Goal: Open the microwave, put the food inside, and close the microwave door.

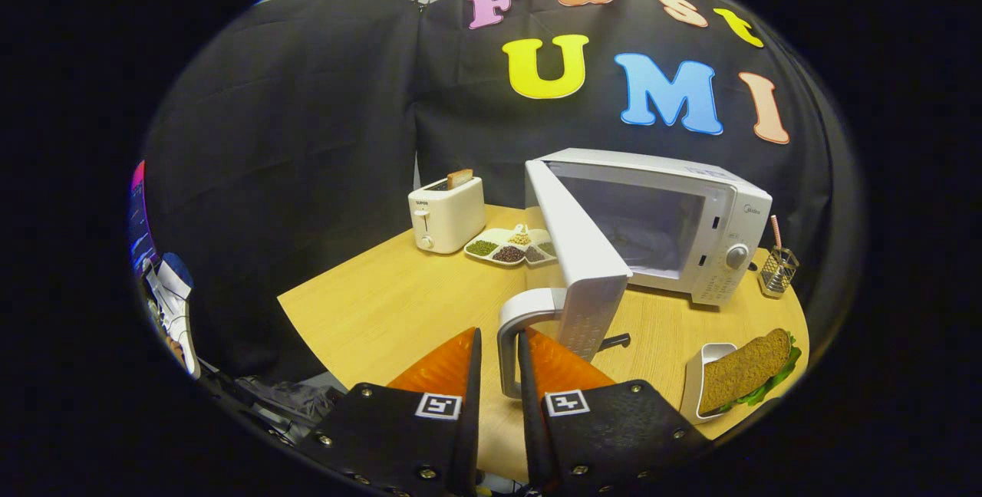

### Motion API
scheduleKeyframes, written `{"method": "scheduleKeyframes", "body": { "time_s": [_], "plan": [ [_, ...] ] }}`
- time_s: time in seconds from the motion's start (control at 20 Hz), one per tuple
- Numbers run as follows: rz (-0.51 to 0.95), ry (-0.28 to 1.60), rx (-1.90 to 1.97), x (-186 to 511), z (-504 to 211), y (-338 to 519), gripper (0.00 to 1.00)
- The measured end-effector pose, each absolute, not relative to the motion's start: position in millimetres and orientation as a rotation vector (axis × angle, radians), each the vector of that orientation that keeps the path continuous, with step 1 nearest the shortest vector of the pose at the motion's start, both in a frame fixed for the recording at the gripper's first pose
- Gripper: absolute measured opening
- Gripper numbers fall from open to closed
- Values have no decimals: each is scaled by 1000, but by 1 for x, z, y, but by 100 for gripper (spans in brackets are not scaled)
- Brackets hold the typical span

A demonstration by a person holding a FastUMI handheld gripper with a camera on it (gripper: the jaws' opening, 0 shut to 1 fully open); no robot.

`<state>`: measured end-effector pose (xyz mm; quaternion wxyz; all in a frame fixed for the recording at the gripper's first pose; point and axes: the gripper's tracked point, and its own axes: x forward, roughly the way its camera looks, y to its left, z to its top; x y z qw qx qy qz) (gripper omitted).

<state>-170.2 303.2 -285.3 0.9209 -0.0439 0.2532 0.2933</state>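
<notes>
Gripper view looks down on a light wooden table (368, 305) with a white microwave (690, 228) standing at its far right, the door (579, 267) swung wide open toward the near side so the pale cavity shows behind it. The door's grey handle (512, 343) stands upright at its near edge, and the gripper (499, 351) has that handle between its two fingers: they are drawn close together, one on each side of the bar, though whether both pads actually press on it cannot be told (a thin gap seems to show on the left side). The food, a brown-bread sandwich (748, 374) with green lettuce at its edge, lies in a small white tray (694, 382) at the table's near right, to the right of the fingers and well apart from the microwave's cavity. At the far left of the table stands a white toaster (446, 215) with a slice of bread (460, 178) poking up from its slot. Between toaster and microwave sits a white divided dish (510, 245) holding beans and grains in separate compartments. A small wire-mesh holder (778, 270) with a striped straw stands just right of the microwave.
</notes>
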Motion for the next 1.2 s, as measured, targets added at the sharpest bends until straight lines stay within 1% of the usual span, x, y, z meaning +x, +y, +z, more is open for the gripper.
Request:
{"method": "scheduleKeyframes", "body": {
  "time_s": [0.25,0.45,0.95,1.15,1.2],
  "plan": [
    [653,517,-117,-184,-287,334,26],
    [755,505,-138,-198,-288,367,19],
    [1014,459,-157,-215,-290,450,20],
    [1132,482,-114,-222,-279,459,19],
    [1161,479,-115,-226,-274,458,23]
  ]
}}
